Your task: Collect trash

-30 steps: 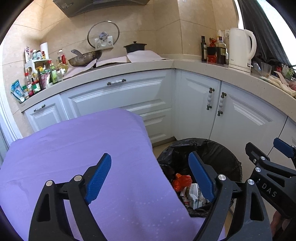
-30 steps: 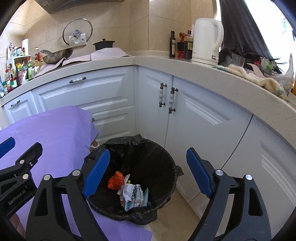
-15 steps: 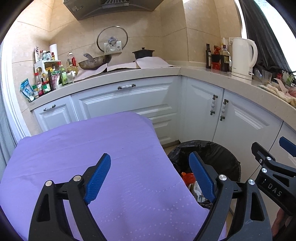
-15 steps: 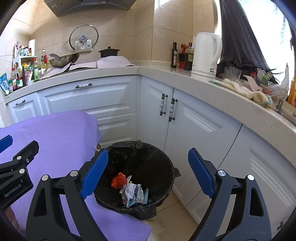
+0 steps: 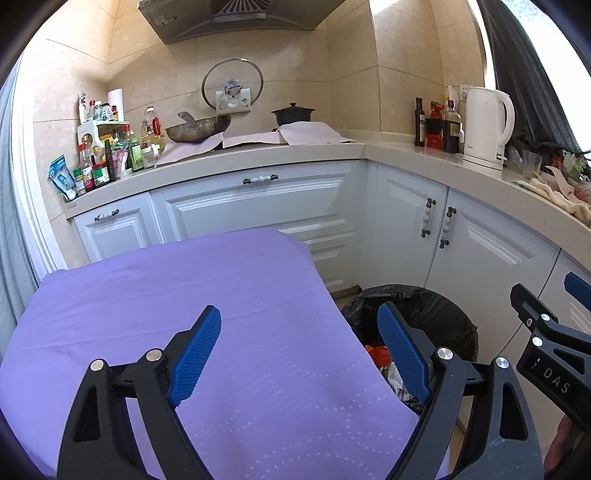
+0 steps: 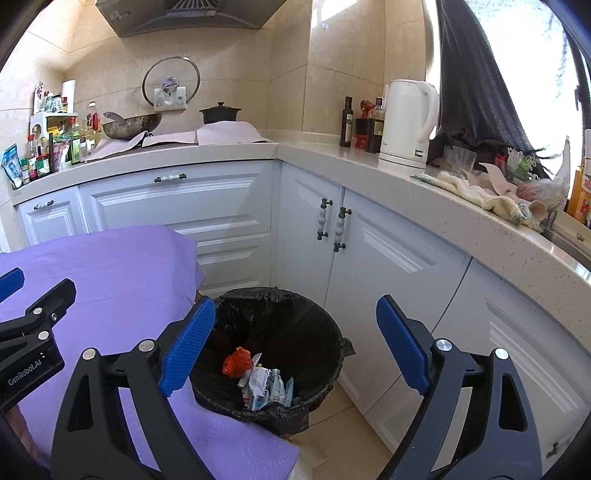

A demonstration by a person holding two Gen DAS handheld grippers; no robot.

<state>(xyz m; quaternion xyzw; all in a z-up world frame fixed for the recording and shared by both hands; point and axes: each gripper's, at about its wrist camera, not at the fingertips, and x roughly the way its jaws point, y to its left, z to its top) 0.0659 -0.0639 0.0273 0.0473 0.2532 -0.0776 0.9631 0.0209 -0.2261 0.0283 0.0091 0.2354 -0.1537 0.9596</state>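
Both tongs stand wide open with nothing between their blue pads. The left tongs (image 5: 299,354) hang over the purple-covered surface (image 5: 177,295), and the right tongs (image 6: 295,350) hang above the black-lined trash bin (image 6: 328,328), which stands on the floor at the corner of the white cabinets (image 6: 221,206), just beside the surface's edge. In the left wrist view the bin (image 5: 443,306) lies toward 4 o'clock, partly hidden behind the right-hand finger; in the right wrist view it sits low at centre, around 6 o'clock between the fingers. The collected trash lies in the bottom of the bin: a crumpled red-orange piece (image 6: 236,363) touching a heap of white and blue wrappers (image 6: 267,386). Compared with a second ago, both cameras have risen and drawn back: more of the purple cloth now shows ahead of the left tongs, the bin has slipped lower and farther toward the right edge of that view, and the range hood (image 5: 236,14) at 12 o'clock has come into sight. The trash has not shifted, and the spread of both tongs is unchanged. The white kettle (image 6: 406,122) stands on the counter toward 1 o'clock, with the wok (image 6: 131,125) toward 10 o'clock.
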